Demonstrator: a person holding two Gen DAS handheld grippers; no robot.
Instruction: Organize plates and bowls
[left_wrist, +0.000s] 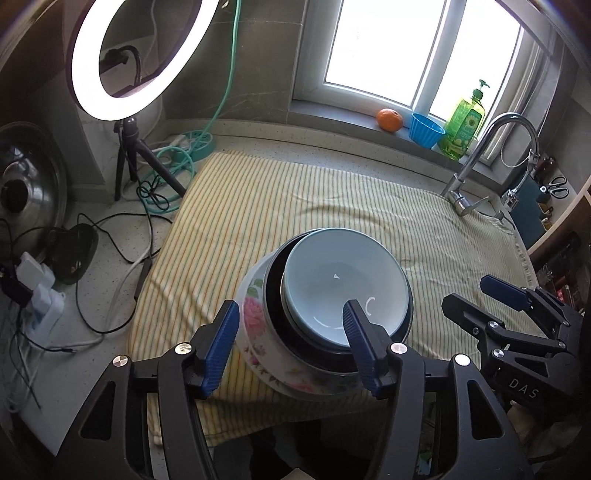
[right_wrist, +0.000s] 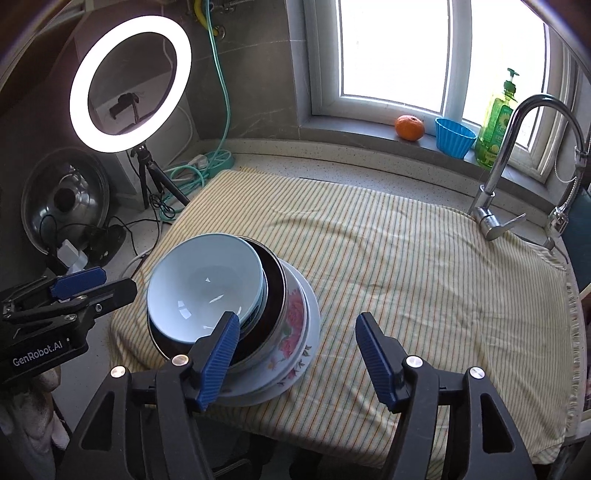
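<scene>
The right gripper (left_wrist: 476, 291), seen at the right edge of the left wrist view, bears the letters "DAS" in pale print on its black body. The left gripper (right_wrist: 96, 282), at the left edge of the right wrist view, reads "GenRobot.AI" on its black body. The label on the green bottle (right_wrist: 496, 122) on the far windowsill is too small to read.

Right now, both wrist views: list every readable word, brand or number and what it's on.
"DAS" on the black body of the right gripper, seen from the left wrist; it may be part of a longer word.
"GenRobot.AI" on the black body of the left gripper, seen from the right wrist.
Soap bottle label on the sill: sunflower picture, text too small to read.
Nothing readable on the bowls or the plate.
</scene>
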